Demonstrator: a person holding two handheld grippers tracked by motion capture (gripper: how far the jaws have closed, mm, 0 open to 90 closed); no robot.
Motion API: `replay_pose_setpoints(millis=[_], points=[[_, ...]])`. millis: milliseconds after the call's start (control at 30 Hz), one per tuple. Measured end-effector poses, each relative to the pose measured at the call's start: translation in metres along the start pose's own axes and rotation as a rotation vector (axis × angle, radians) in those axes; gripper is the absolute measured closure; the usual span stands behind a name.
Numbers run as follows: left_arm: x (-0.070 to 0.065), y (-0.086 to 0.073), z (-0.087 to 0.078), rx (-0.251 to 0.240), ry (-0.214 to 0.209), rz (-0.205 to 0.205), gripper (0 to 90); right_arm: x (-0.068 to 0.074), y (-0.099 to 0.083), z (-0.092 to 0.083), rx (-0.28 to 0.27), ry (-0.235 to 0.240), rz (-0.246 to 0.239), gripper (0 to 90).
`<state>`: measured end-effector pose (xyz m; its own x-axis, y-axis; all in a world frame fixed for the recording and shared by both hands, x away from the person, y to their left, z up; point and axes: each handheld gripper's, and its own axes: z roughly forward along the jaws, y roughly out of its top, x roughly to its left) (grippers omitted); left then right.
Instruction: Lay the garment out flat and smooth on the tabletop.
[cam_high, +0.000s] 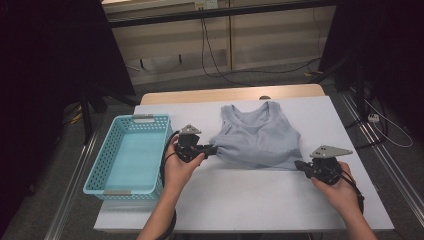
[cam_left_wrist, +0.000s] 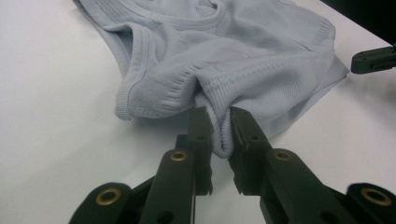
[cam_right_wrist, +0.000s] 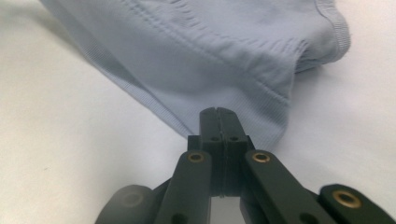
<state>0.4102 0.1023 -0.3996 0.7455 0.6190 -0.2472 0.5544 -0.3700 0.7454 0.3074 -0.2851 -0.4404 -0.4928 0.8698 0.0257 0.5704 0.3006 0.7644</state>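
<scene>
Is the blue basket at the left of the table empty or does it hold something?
Empty: the high view shows the bare floor of the basket, and the grey top lies outside it.

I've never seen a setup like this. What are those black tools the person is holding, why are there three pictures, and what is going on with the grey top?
There is no machine here: a person holds a hand-held gripper in each hand, a black tool with two jaws that pinch. The high view looks down on the white table. The other two pictures come from small cameras riding on each tool, looking along its jaws.

On the table lie a pale grey top and, to its left, a light blue basket with nothing in it.

The left hand-held gripper pinches a fold at one bottom corner of the top. The right hand-held gripper has its jaws shut at the opposite bottom corner; they seem to sit on the hem, but whether cloth is caught between them is hard to tell.
</scene>
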Motion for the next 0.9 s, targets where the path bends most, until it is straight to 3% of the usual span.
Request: replay_pose_setpoints(millis=[200, 400, 533, 633, 800, 900], points=[[-0.001, -0.002, 0.001, 0.009, -0.003, -0.001, 79.4, 0.012, 0.003, 0.011, -0.004, 0.044, -0.034, 90.0], [-0.001, -0.003, 0.0, 0.015, -0.011, -0.004, 79.3, 0.009, 0.001, 0.021, 0.008, -0.016, -0.004, 84.2], [-0.002, -0.006, 0.0, 0.026, -0.015, -0.008, 79.3, 0.007, 0.0, 0.024, 0.014, -0.021, 0.002, 78.7], [-0.003, -0.008, 0.0, 0.031, -0.012, -0.006, 79.3, 0.008, 0.0, 0.027, 0.015, -0.015, -0.002, 69.2], [-0.004, -0.01, 0.001, 0.042, -0.012, -0.006, 79.3, 0.01, 0.0, 0.03, 0.016, -0.026, -0.022, 69.7], [-0.005, -0.011, 0.003, 0.048, -0.008, -0.009, 79.2, 0.01, 0.0, 0.031, 0.015, -0.041, -0.021, 76.6]])
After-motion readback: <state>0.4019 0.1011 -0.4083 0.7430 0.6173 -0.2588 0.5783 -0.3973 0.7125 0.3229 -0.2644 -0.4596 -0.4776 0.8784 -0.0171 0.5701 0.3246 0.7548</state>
